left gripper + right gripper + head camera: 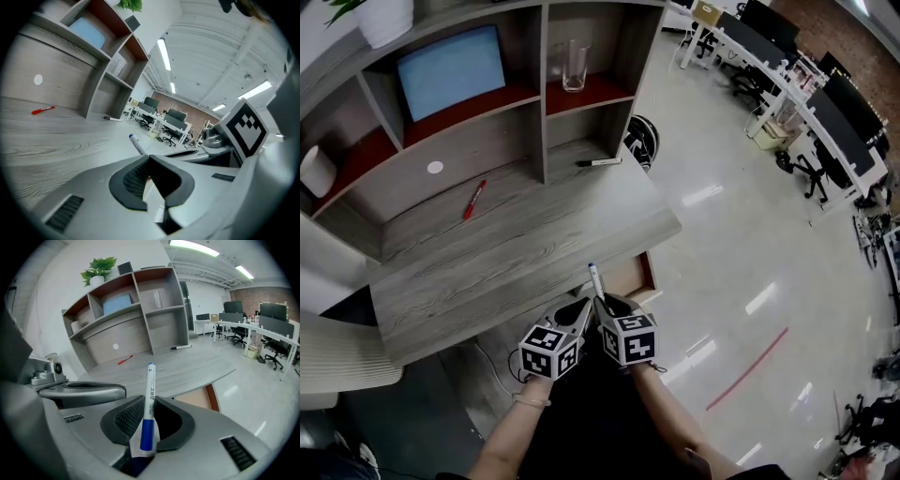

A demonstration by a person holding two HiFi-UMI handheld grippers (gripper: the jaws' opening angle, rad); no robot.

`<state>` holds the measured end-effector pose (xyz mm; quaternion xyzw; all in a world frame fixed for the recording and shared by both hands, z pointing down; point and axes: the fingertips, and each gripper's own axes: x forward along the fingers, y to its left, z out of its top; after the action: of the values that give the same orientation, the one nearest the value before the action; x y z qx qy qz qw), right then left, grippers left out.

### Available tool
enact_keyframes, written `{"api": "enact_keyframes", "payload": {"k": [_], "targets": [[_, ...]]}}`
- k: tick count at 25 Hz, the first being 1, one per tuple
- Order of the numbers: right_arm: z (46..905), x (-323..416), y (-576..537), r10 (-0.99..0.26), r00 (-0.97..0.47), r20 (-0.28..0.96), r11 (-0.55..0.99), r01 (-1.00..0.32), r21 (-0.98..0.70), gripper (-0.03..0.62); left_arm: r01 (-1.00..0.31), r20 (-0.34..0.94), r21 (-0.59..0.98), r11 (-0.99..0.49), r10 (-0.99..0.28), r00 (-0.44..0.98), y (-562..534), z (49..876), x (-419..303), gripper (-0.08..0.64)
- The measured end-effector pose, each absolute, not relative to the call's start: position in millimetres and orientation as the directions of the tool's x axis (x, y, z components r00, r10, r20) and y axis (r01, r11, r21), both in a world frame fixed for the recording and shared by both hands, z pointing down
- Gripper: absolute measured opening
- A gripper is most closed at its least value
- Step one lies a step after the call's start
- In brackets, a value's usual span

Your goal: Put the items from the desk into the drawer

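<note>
My right gripper (602,302) is shut on a white marker with a blue cap (593,278), which stands upright between the jaws (149,401) just off the desk's front edge. My left gripper (584,305) sits close beside it, jaws shut tip to tip and empty (149,159). A red pen (474,199) lies on the grey wooden desk (516,253) near the back. A black marker (600,162) lies in the lower right cubby. The open drawer (636,276) shows under the desk's right front corner, just beyond the held marker.
The hutch holds a glass (574,66), a blue panel (452,67), a white plant pot (384,19) and a white roll (317,171). A pale chair (337,352) stands at the left. Office desks and chairs (825,122) line the far right of the glossy floor.
</note>
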<state>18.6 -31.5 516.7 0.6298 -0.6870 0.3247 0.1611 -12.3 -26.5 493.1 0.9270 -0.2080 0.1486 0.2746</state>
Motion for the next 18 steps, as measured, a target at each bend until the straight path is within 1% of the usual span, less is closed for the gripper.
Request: {"api": "enact_keyframes", "payload": {"k": [5,10,18], "targets": [[519,31,-6,-0.755,-0.107,0.647,-0.056,-0.972,-0.226,0.077,-0.433,0.376,0.468,-0.77,-0.27,0.886,-7,493,-2,-0.002],[525,47,11,-0.756,-0.076,0.651,-0.099,-0.969,-0.228,0.077,-0.402,0.381,0.458,-0.793,-0.234,0.894,2,499,14,-0.002],[534,78,24,-0.766,-0.08,0.638,-0.129,-0.953,-0.274,0.077,-0.397,0.437,0.43,-0.811,-0.199,0.877,14,512,48,-0.002]]}}
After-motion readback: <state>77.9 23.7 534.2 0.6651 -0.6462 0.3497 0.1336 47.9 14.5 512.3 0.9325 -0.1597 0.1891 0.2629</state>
